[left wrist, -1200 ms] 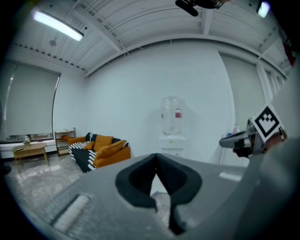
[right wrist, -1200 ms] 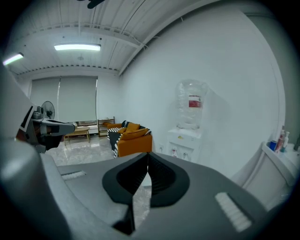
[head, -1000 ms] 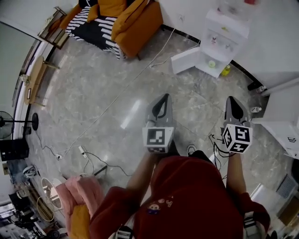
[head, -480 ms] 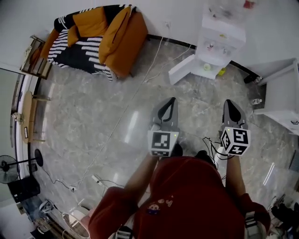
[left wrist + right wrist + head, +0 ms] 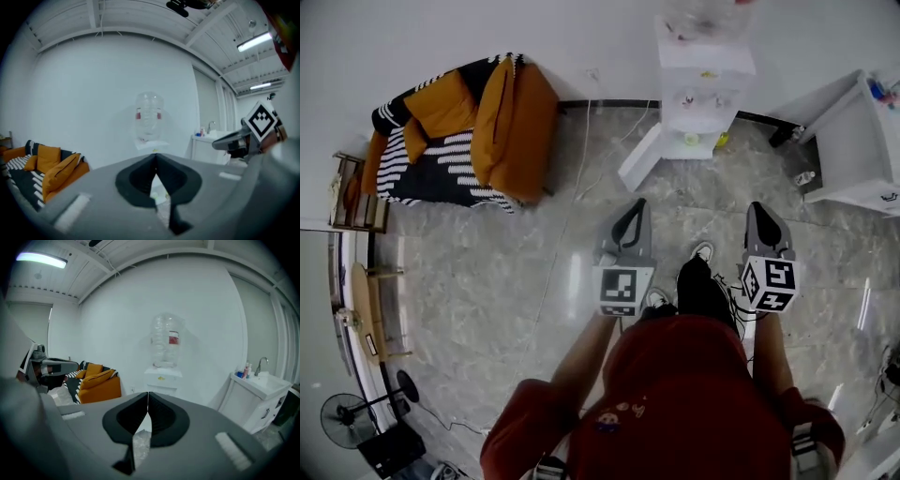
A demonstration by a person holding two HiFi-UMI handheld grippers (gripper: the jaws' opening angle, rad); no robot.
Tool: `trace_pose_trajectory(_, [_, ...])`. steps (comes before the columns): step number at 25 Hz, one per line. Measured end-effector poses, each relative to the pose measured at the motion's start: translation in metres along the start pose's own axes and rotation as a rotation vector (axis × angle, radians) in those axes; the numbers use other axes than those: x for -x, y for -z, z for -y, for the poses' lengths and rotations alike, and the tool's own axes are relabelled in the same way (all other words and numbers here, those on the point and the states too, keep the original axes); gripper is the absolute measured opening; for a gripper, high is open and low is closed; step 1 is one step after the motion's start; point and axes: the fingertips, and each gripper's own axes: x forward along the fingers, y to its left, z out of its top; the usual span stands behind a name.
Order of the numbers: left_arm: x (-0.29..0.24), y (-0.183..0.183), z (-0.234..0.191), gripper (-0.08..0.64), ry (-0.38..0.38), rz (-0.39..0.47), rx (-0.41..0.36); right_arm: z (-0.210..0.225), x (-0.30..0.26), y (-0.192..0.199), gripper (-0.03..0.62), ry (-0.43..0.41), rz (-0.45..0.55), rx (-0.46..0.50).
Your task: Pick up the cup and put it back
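Although no cup can be identified with certainty, a small pale round item (image 5: 689, 139) sits in the front recess of the water dispenser (image 5: 703, 75), which stands against the wall. Both tools are held over the floor (image 5: 487, 281), well apart from the dispenser and pointing toward it. The left tool (image 5: 632, 204) has its jaws pressed together with nothing between them; the right tool (image 5: 761, 208) likewise. A sofa (image 5: 459, 141) stands at the left, a white sink cabinet (image 5: 853, 141) at the right.
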Motion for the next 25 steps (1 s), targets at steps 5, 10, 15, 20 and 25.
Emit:
trace_pose_trajectory(5, [-0.049,-0.016,0.004,0.000,0.018,0.010,-0.020,0.035,-0.031,-0.016,0.003,0.017,0.029,-0.001])
trace_pose_trajectory(10, [-0.113,-0.037,0.007,0.000,0.011,0.005,0.000,0.079,-0.072,-0.033,0.003,0.006,0.026,-0.027])
trace_pose_trajectory(15, [-0.175,-0.056,0.020,0.000,0.025,0.021,0.004,0.122,-0.109,-0.051,0.003,-0.001,0.042,-0.040])
trace_pose_trajectory(20, [-0.229,-0.065,0.042,0.000,0.039,0.005,0.006,0.174,-0.131,-0.063,0.003,0.019,0.055,-0.059])
trace_pose_trajectory(25, [-0.274,-0.077,0.074,0.000,0.080,0.010,-0.020,0.223,-0.139,-0.061,0.003,0.067,0.048,-0.063])
